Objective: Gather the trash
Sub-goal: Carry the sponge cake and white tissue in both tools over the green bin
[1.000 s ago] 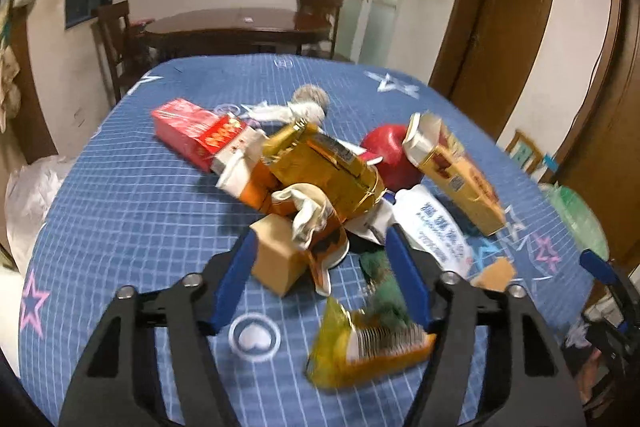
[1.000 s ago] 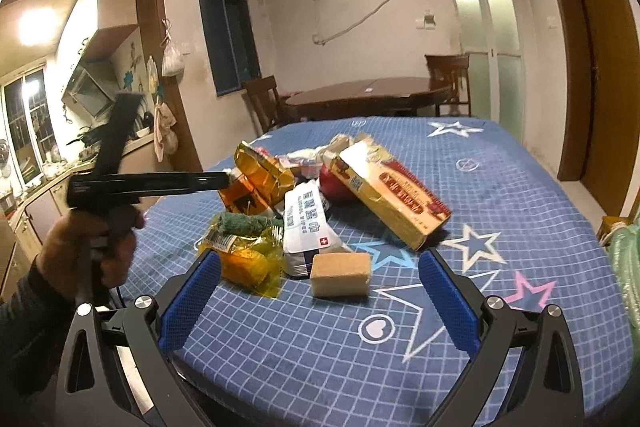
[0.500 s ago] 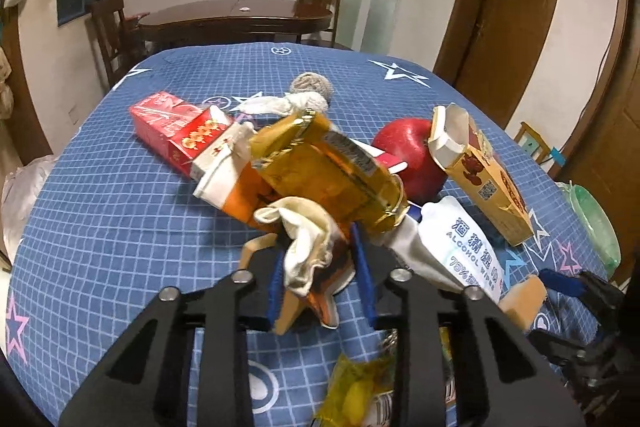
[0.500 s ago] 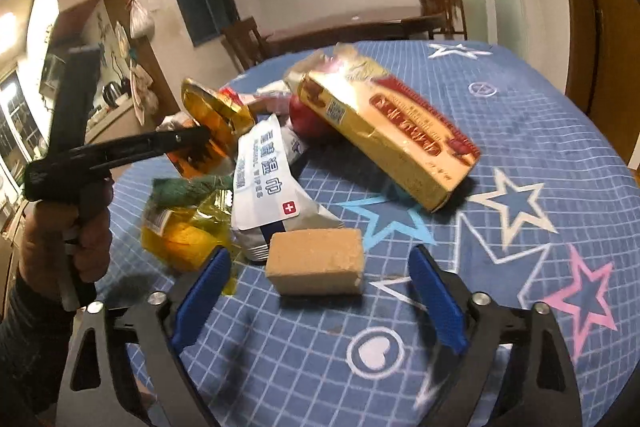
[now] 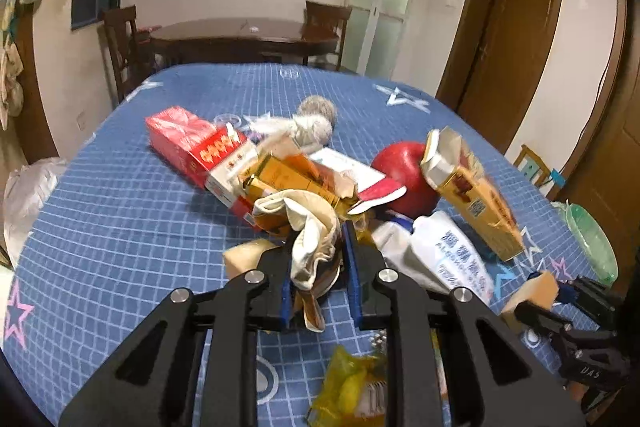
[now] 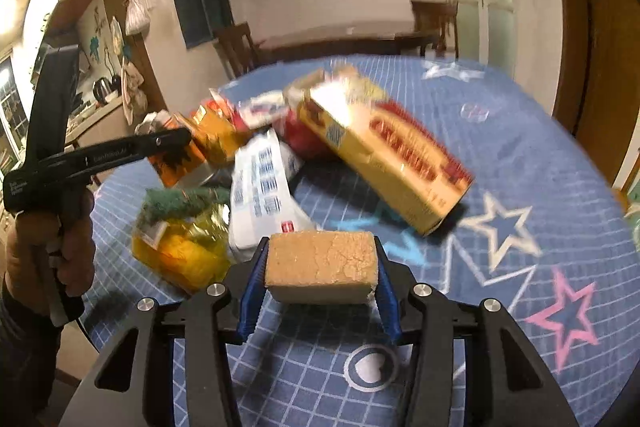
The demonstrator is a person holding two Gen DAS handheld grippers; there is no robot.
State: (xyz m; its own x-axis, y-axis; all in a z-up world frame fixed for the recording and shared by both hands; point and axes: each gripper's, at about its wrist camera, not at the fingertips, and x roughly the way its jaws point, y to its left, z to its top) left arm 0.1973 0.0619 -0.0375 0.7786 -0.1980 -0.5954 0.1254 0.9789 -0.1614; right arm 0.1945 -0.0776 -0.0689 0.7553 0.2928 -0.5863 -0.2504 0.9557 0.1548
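While both your jaws are clamped, each gripper holds one piece of trash.
Your left gripper [image 5: 318, 279] pinches a crumpled cream wrapper [image 5: 310, 231] at 6 o'clock of the pile; your right gripper [image 6: 320, 267] squeezes a tan sponge block [image 6: 322, 265] above the blue counter [image 6: 520, 187], the yellow box [image 6: 392, 155] at its 1 o'clock.

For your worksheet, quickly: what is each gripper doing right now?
Left gripper: shut on crumpled paper cup.
Right gripper: shut on tan sponge block.
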